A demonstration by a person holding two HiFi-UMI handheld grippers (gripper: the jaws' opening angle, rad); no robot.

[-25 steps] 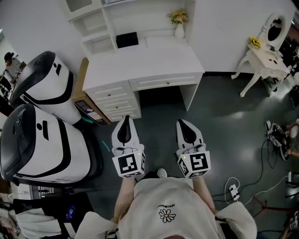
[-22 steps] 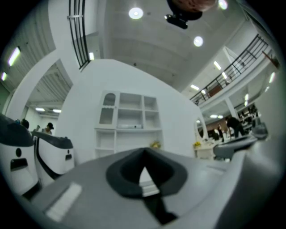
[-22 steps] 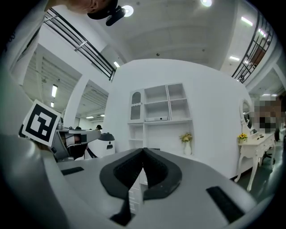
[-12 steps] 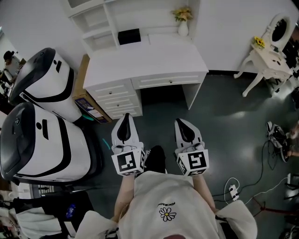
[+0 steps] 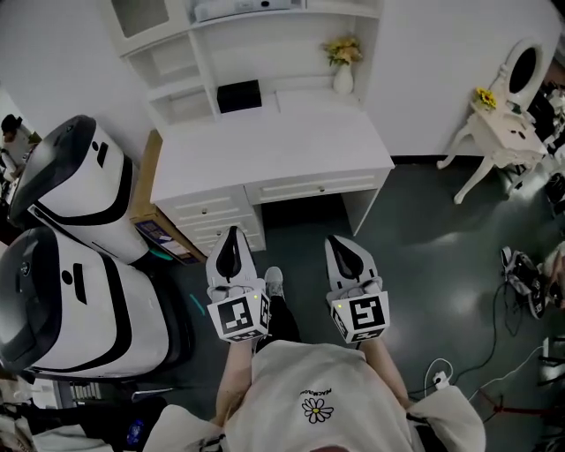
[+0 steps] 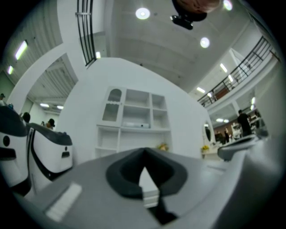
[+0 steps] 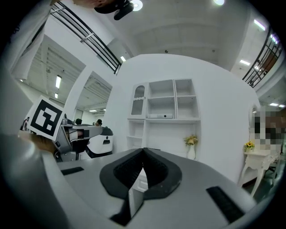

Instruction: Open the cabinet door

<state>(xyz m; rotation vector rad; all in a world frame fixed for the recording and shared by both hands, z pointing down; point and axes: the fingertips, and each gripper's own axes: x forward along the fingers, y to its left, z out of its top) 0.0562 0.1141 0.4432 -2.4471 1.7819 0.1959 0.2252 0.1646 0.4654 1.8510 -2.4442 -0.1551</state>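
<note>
A white desk (image 5: 274,146) with a shelf hutch stands against the far wall. The hutch's small cabinet door (image 5: 139,15), with an arched glass pane, is closed at its upper left. That door (image 6: 111,105) also shows in the left gripper view, and the right gripper view has the door (image 7: 138,100) as well, far ahead of the jaws. My left gripper (image 5: 231,233) and right gripper (image 5: 340,241) are held side by side over the dark floor, just short of the desk's drawers. Both point toward the desk, jaws together, with nothing between them.
Two large white-and-black pod machines (image 5: 71,190) stand at the left, with a cardboard box (image 5: 148,216) beside the desk. On the desk are a black box (image 5: 239,95) and a vase of yellow flowers (image 5: 343,71). A white dressing table (image 5: 494,132) and floor cables (image 5: 490,353) are at the right.
Both grippers have moved forward together toward the desk, which now sits nearer and shows more of the hutch. A foot has stepped forward between the grippers.
</note>
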